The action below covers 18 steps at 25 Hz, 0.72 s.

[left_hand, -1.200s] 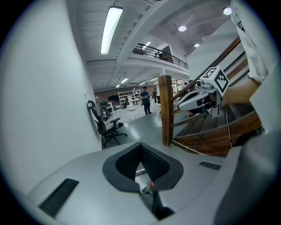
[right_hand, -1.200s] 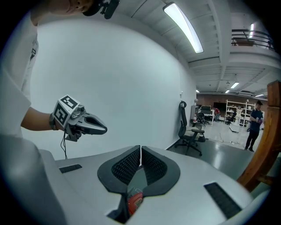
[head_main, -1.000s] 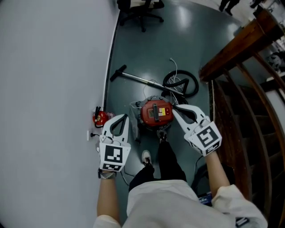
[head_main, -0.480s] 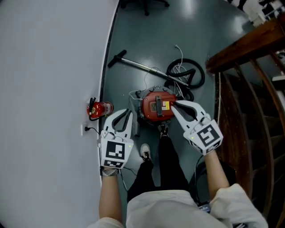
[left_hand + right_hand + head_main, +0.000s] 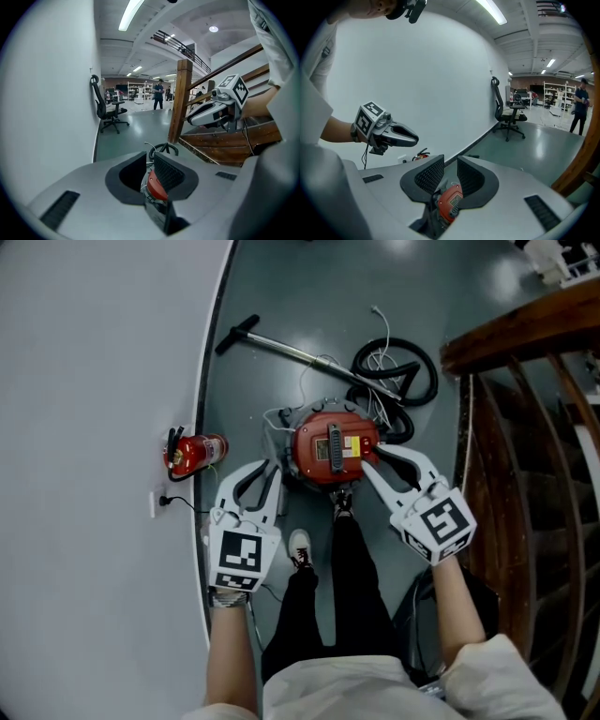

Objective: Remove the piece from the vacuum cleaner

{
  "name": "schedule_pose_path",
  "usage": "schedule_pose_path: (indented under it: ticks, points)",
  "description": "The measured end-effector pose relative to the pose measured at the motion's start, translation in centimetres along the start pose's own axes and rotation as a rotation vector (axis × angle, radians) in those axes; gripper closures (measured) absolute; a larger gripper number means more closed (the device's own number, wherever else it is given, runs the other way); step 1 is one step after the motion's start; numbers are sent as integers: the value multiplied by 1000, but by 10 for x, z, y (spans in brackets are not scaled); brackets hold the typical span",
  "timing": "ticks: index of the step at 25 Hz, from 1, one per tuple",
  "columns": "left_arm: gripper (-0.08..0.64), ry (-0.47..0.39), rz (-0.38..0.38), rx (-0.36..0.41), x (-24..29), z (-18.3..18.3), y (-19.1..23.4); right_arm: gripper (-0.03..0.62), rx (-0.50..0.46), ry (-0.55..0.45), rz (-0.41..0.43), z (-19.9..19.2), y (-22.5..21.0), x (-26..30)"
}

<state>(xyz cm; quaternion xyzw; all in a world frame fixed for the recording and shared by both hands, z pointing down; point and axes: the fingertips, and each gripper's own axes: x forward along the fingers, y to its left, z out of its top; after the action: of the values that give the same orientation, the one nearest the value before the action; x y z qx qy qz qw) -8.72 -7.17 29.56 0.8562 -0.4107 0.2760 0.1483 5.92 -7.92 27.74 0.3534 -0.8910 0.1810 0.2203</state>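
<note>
The vacuum cleaner [image 5: 330, 451] is a round red canister with a black handle on top, standing on the grey floor. Its metal wand [image 5: 281, 345] and coiled black hose [image 5: 398, 371] lie behind it. My left gripper [image 5: 272, 470] hangs by the canister's left side and my right gripper [image 5: 368, 454] by its right side, both above it and apart from it. Both sets of jaws have just been opening and stand open with nothing held. Through the gap of the left gripper [image 5: 150, 161] and of the right gripper [image 5: 450, 176] the red vacuum cleaner [image 5: 449, 201] shows below.
A white wall runs along the left, with a red fire extinguisher [image 5: 192, 451] at its foot. A wooden stair railing [image 5: 525, 324] stands at the right. The person's legs and a white shoe [image 5: 300, 547] are just in front of the canister. An office chair [image 5: 108, 110] stands farther back.
Both grippers have come down closer to the red canister and now flank it. Their jaws, shut before, now stand apart.
</note>
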Motion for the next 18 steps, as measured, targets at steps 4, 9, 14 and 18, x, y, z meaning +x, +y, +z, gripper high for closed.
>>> schedule_pose_path:
  ticks: [4, 9, 14, 18]
  points:
    - [499, 27, 2, -17, 21, -34, 0, 485, 32, 41, 7, -36, -8, 17]
    - [495, 73, 5, -38, 42, -75, -2, 477, 61, 89, 30, -78, -13, 40]
    - [486, 110, 8, -69, 61, -108, 0, 464, 78, 125, 53, -109, -16, 63]
    - [480, 142, -4, -86, 75, -134, -3, 460, 91, 157, 63, -134, -16, 76]
